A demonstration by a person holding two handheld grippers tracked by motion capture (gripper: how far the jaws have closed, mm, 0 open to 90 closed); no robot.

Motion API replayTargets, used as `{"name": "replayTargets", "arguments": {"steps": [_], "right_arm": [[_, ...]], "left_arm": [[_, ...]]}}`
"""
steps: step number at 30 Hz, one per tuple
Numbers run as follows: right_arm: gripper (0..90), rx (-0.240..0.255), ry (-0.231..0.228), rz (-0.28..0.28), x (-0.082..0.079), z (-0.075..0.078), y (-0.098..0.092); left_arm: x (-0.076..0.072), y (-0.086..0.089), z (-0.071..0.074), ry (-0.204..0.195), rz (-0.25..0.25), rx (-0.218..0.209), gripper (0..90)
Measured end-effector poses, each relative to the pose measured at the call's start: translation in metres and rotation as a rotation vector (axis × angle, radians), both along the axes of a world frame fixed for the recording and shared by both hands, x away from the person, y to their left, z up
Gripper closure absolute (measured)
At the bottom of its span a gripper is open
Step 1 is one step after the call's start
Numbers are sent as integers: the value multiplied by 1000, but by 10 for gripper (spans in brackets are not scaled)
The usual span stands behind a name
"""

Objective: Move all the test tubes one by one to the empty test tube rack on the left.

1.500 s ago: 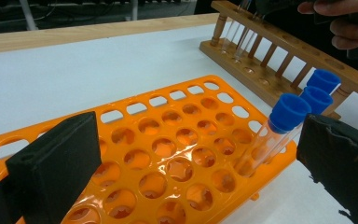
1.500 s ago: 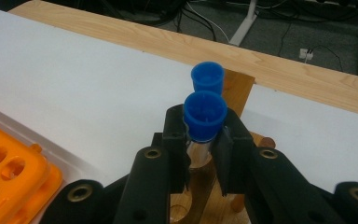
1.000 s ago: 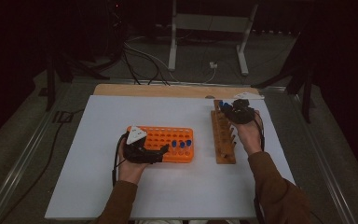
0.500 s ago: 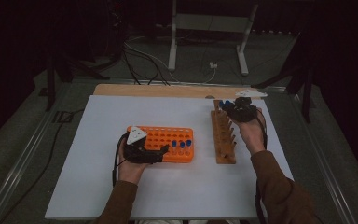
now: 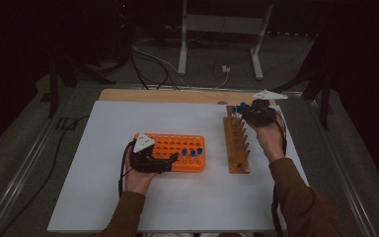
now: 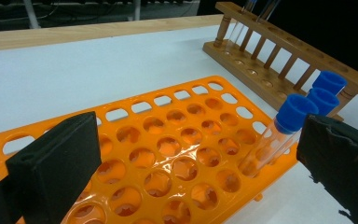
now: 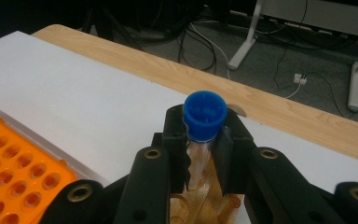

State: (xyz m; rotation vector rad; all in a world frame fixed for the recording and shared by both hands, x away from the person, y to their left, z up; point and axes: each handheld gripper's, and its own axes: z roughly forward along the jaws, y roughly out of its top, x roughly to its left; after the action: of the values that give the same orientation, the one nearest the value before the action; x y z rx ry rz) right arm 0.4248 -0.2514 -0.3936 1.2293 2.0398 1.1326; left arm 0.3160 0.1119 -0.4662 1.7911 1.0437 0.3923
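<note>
Lab: test-tube racks [image 5: 176, 150], cables [image 5: 150, 59], dark surrounds.

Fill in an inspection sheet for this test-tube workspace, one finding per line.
Surface: white table top, bare around the racks.
Job's things: orange rack with three blue-capped tubes; wooden rack; one capped tube.
Clutter: nothing seen.
Grippers: left tongs open over the orange rack; right tongs shut on the capped tube above the wooden rack.
Cables: floor cables beyond the table.
Surroundings: dark room, metal stand.
</note>
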Motion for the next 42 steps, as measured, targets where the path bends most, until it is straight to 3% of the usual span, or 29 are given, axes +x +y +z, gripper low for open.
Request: {"name": "replayTargets", "arguments": {"steps": [15, 42], "right_arm": [[766, 11, -18, 37, -7, 6, 8], [764, -21, 24, 174, -21, -4, 49]], "left_arm": [[0, 0, 0, -3, 3, 1, 8], [0, 1, 1, -7, 12, -1, 7]]}}
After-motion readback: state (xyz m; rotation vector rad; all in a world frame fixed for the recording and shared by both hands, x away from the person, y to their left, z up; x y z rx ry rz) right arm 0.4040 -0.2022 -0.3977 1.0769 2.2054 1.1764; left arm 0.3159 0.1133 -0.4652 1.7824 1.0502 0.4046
